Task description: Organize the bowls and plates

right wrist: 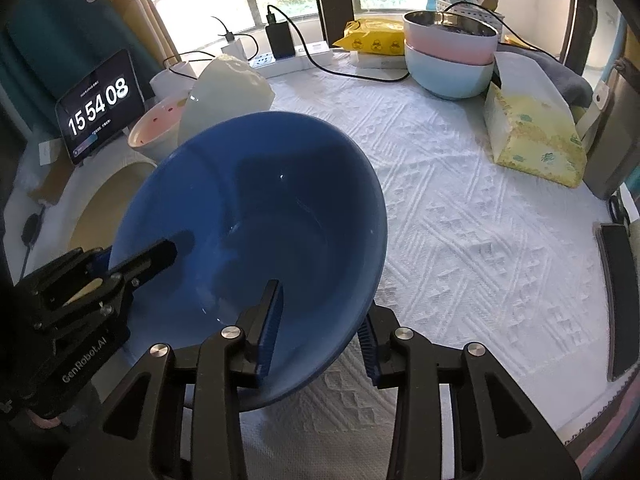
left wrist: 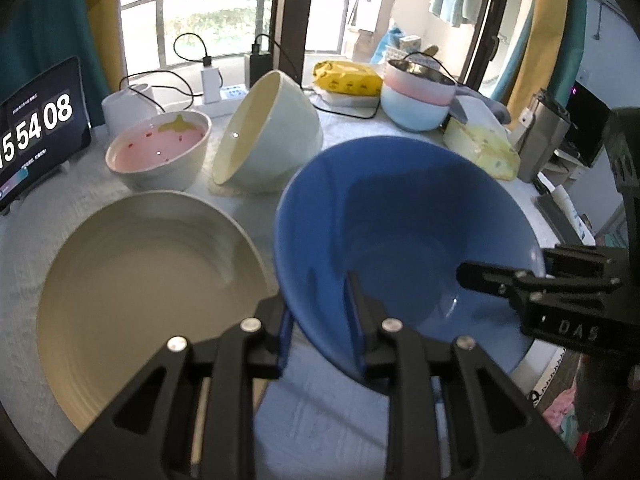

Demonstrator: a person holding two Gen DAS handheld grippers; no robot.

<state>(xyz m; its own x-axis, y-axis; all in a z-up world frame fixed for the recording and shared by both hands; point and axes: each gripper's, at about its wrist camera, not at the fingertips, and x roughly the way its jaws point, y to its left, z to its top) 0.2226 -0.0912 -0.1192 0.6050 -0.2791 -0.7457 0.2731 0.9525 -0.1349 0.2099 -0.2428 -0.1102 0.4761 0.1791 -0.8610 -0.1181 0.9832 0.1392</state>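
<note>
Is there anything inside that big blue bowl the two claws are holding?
The blue bowl looks empty: only one finger of each claw reaches over its rim, left gripper and right gripper. Whatever lies beneath the bowl is hidden.

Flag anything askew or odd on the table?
Two things. The pale green bowl is tipped on its side, its opening facing the strawberry bowl, instead of upright. The blue bowl is tilted, with the left gripper and right gripper each straddling its rim. No spills or breakage visible.
</note>
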